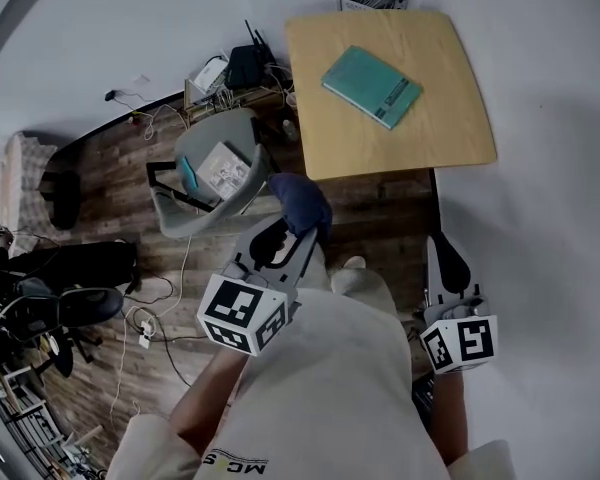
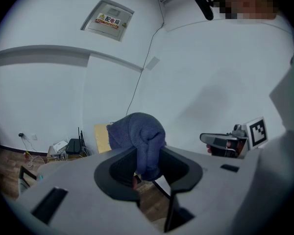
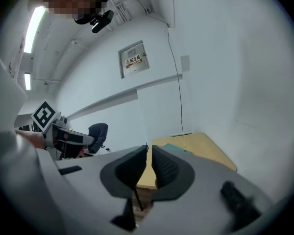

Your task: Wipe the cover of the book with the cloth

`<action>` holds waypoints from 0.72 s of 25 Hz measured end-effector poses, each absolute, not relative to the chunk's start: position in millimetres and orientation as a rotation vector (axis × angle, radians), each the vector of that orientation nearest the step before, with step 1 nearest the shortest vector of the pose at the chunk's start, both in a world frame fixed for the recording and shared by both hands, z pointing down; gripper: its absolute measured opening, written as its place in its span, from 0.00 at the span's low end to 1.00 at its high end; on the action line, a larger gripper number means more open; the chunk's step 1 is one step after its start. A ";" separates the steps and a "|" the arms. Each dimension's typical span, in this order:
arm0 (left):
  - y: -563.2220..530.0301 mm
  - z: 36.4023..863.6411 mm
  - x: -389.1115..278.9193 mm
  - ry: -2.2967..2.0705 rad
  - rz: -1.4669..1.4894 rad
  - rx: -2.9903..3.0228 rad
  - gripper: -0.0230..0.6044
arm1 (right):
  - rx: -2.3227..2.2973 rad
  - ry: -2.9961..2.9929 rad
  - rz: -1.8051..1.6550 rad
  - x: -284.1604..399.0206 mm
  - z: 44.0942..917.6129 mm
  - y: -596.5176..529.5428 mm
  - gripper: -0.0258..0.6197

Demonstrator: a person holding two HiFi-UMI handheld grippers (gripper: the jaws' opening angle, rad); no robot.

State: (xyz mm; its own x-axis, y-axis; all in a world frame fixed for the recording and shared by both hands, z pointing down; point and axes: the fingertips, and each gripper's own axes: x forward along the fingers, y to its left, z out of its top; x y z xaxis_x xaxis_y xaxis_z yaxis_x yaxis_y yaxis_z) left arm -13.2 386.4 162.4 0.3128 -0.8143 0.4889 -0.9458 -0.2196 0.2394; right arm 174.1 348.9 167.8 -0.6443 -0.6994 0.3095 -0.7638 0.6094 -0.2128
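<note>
The left gripper [image 2: 148, 169] has its jaws clamped on the bunched cloth [image 2: 139, 136], ready for wiping. The right gripper [image 3: 149, 168] has jaws together, empty. The book [image 1: 372, 86] lies well ahead on the counter [image 1: 450, 118].

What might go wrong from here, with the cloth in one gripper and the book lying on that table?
The left gripper pinches only a fold of the blue cloth; the bunch bulging past the jaws might slip out during wiping.
The book lies loose on the table, the shut, empty right gripper far from it, so it may slide when rubbed.
A chair and floor cables stand before the table: a trip hazard.
</note>
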 end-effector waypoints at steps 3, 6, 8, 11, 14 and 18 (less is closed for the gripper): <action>385.4 169.2 -8.4 -1.532 0.372 2.083 0.26 | 1.220 -2.628 0.508 178.9 175.5 347.1 0.09; 376.8 172.3 -1.7 -1.507 0.387 2.097 0.26 | 1.253 -2.620 0.533 185.6 178.9 342.6 0.09; 363.3 171.2 -1.2 -1.497 0.390 2.119 0.26 | 1.275 -2.617 0.539 185.4 180.0 334.1 0.09; 339.9 169.0 -5.9 -1.474 0.397 2.155 0.26 | 1.294 -2.609 0.541 176.4 181.0 319.0 0.09; 313.1 171.3 -16.2 -1.440 0.404 2.184 0.26 | 1.314 -2.589 0.522 162.9 181.4 300.5 0.09; 268.8 171.8 -37.5 -1.380 0.431 2.227 0.26 | 1.380 -2.540 0.524 145.5 180.5 268.8 0.09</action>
State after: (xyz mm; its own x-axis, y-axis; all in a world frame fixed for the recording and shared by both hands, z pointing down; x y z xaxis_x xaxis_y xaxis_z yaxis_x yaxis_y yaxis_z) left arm -37.5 268.8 171.8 0.4415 -0.7451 0.4998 -0.8971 -0.3751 0.2333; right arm 145.5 268.8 180.5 -0.5423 -0.7679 0.3409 -0.8401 0.5002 -0.2099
